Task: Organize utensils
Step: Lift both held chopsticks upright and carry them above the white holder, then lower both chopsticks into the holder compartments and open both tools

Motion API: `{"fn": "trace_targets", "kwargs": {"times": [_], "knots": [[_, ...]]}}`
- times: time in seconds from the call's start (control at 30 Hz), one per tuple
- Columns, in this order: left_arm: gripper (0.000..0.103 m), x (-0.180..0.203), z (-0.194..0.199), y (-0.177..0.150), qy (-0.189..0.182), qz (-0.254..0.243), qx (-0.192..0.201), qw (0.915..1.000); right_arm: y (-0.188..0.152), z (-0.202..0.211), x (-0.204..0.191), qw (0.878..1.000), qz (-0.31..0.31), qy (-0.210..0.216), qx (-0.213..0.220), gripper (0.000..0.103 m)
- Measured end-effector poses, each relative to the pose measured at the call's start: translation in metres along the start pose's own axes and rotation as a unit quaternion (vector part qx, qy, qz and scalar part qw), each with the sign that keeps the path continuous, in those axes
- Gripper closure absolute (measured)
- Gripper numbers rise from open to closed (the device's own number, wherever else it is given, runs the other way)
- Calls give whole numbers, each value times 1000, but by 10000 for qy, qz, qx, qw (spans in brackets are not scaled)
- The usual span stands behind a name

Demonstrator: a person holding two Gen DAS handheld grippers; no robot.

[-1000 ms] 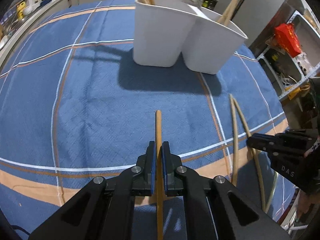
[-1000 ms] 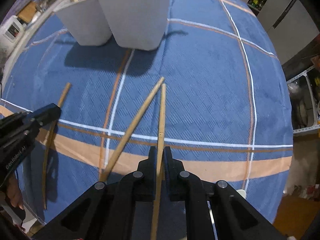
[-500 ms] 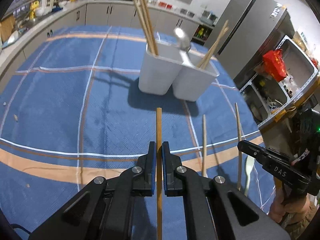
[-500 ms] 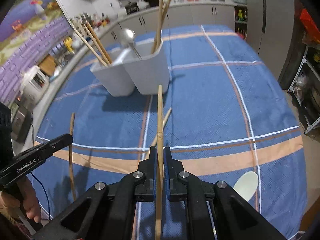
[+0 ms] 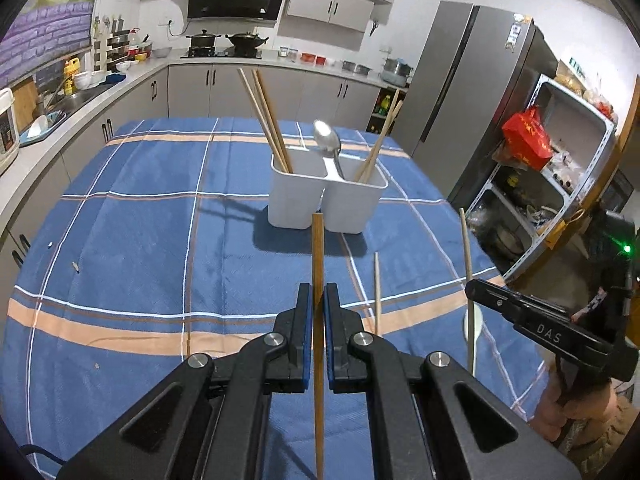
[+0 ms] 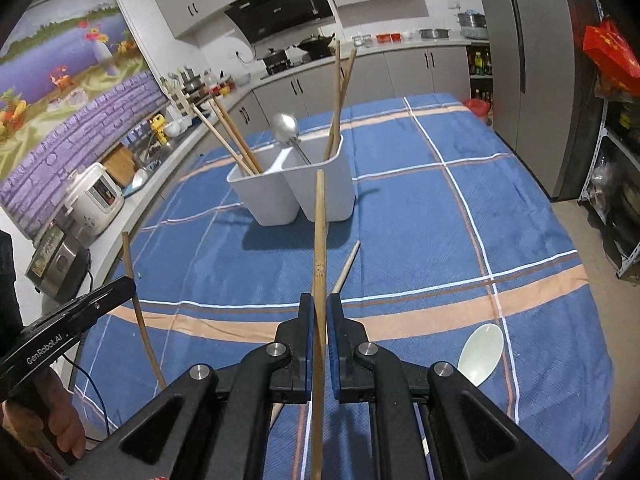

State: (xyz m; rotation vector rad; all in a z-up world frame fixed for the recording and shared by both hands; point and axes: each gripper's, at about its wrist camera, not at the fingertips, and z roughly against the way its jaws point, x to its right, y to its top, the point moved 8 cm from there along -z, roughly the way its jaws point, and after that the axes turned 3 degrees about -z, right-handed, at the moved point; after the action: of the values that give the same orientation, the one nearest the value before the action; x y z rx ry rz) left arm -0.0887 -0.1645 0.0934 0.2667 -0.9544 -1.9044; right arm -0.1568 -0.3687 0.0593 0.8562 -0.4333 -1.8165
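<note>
My left hand-held gripper [image 5: 316, 308] is pinching a wooden chopstick [image 5: 317, 256] between its blue pads, the stick running forward with its tip pointing at the white utensil holder [image 5: 324, 196]. My right hand-held gripper [image 6: 319, 312] is clamped on a second chopstick [image 6: 320, 224], whose far end overlaps the front wall of the same holder in the right wrist view.

The holder stands on the blue plaid tablecloth [image 5: 140, 220] that covers the surface. Two chopsticks [image 5: 266, 116] lean in its left compartment; a metal spoon [image 5: 328, 144] and another pair of chopsticks [image 5: 380, 140] stand in the right one.

On the near side of the holder, one loose chopstick [image 6: 346, 266] lies on the cloth. Farther toward me and to the right of the holder, a pale green spoon [image 6: 480, 354] lies near the cloth's edge.
</note>
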Motion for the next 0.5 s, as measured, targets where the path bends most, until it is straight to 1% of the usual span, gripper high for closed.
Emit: {"fn": "trace_targets", "kwargs": {"times": [0.23,0.5], "knots": [[98,3,26,8,-64,14,283,9996,9,16,-3,9996,3,60,292,97],[98,5,45,28,-141,-2,575,9982,26,18,-5,9986,-13,85,527,97]]}}
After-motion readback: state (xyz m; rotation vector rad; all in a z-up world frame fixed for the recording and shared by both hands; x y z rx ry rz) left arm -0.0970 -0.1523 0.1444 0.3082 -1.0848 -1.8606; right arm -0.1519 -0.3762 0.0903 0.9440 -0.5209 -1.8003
